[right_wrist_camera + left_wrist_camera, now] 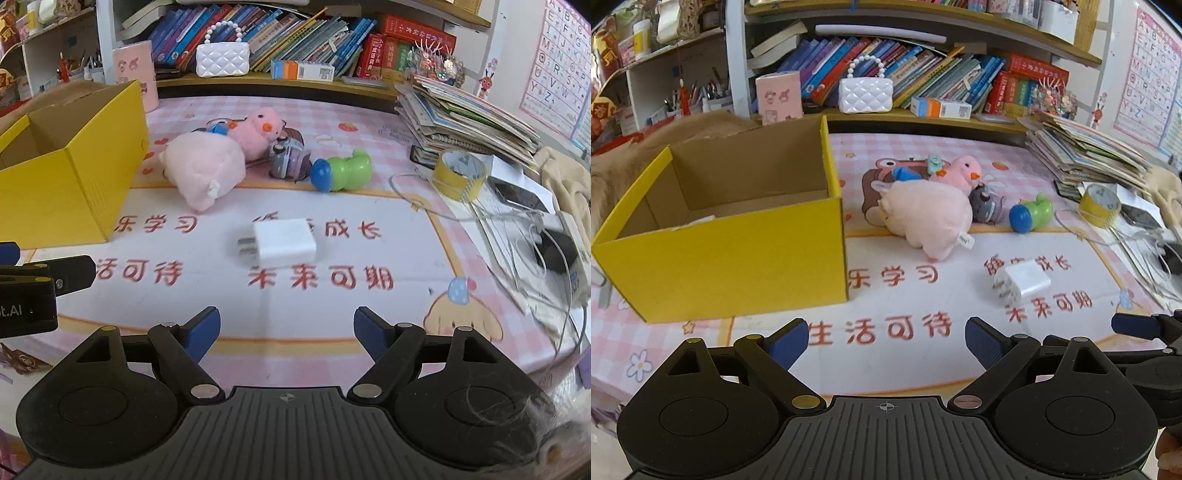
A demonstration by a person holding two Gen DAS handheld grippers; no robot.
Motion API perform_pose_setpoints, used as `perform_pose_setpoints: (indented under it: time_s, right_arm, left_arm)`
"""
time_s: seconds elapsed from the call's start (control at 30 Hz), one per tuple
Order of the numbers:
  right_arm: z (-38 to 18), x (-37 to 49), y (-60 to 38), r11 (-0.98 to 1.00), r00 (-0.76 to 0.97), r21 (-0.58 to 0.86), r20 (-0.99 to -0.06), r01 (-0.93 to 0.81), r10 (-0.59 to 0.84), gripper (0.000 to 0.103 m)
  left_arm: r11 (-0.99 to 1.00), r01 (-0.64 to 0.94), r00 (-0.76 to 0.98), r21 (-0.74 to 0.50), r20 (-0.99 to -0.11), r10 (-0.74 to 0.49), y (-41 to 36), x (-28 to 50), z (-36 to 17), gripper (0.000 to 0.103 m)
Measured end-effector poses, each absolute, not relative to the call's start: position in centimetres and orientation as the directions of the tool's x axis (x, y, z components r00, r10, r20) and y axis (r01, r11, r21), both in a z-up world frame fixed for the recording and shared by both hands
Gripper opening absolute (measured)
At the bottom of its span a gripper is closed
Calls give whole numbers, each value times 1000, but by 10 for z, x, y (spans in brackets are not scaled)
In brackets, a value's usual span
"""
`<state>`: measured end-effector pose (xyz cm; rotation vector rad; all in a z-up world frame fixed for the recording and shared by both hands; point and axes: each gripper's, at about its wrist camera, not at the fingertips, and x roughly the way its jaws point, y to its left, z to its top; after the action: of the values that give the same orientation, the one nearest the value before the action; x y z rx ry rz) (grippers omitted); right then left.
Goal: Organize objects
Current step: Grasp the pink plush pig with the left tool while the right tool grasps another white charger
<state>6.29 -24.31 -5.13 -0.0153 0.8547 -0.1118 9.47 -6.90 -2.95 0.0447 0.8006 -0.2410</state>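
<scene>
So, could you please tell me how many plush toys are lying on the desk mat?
2: a large pale pink plush beside the yellow box, and a small pink chick right behind it, touching. More could be hidden behind them.

Box (738, 254) left, plush toys (927, 218) right of it, charger (1021, 282) nearer

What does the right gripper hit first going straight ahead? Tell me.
Most likely the white charger plug: it lies on the mat almost dead ahead of the open right gripper, nothing between them. Depth is uncertain, so a high path could pass over it.
</scene>
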Motion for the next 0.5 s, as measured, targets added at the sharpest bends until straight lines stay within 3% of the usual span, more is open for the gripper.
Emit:
perform_pose_setpoints:
  time_s: [0.5]
  right_arm:
    - [-63, 101, -279, 1000, 647, -3, -762, -2, -1, 78]
  left_arm:
    - [991, 131, 680, -16, -726, -102, -99, 113, -30, 94]
